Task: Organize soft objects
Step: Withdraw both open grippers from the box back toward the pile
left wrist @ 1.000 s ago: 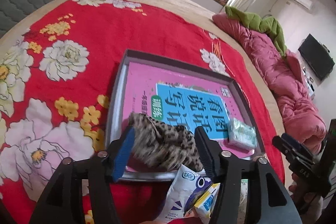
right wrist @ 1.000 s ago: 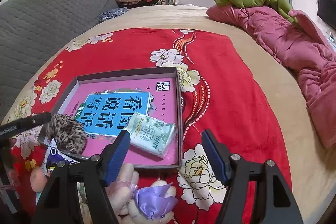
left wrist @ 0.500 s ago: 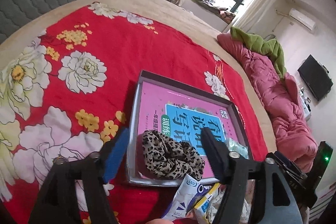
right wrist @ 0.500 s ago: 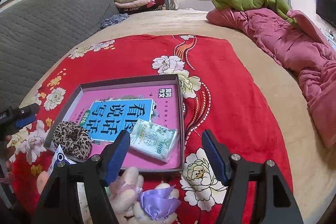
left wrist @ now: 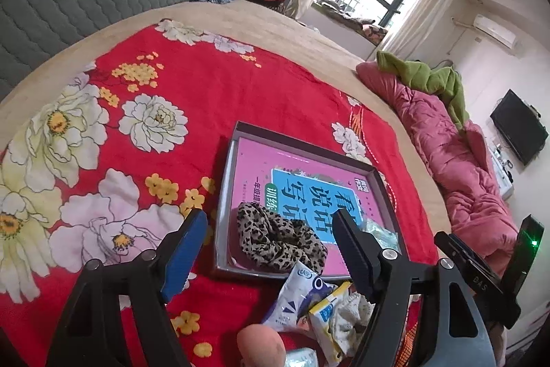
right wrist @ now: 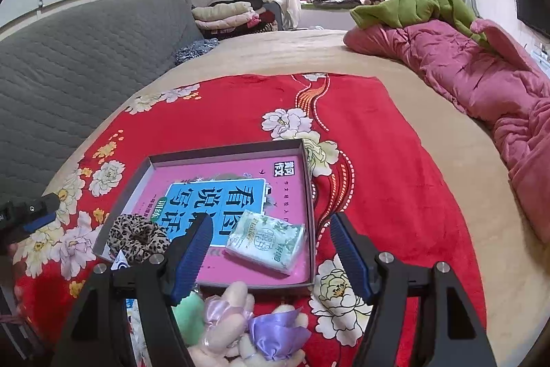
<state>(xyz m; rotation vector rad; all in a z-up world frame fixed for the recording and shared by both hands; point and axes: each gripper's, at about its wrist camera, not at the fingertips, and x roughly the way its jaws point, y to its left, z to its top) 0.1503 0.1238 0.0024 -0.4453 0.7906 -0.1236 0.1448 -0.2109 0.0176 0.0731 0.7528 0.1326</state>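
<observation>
leopard-print scrunchie [left wrist: 280,239] lies inside the shallow grey tray [left wrist: 225,195], at the tray's near left corner, resting on the pink book [left wrist: 261,167] that fills the tray floor. tissue pack [right wrist: 266,241] lies in the same tray toward the near right side, well apart from the scrunchie.

left gripper [left wrist: 270,245] hovers above the near edge of the tray; its jaws are spread wide with nothing between them, and the scrunchie shows through the gap. right gripper [right wrist: 270,251] is also spread wide and holds nothing; the tissue pack shows between its fingers.

tray sits on the red floral blanket [right wrist: 378,140]. just in front of the tray, on the blanket, lie a white and blue snack packet [left wrist: 299,294], a plush toy [right wrist: 220,332] with a purple ribbon bow [right wrist: 275,331], and a green soft item [right wrist: 187,312].
</observation>
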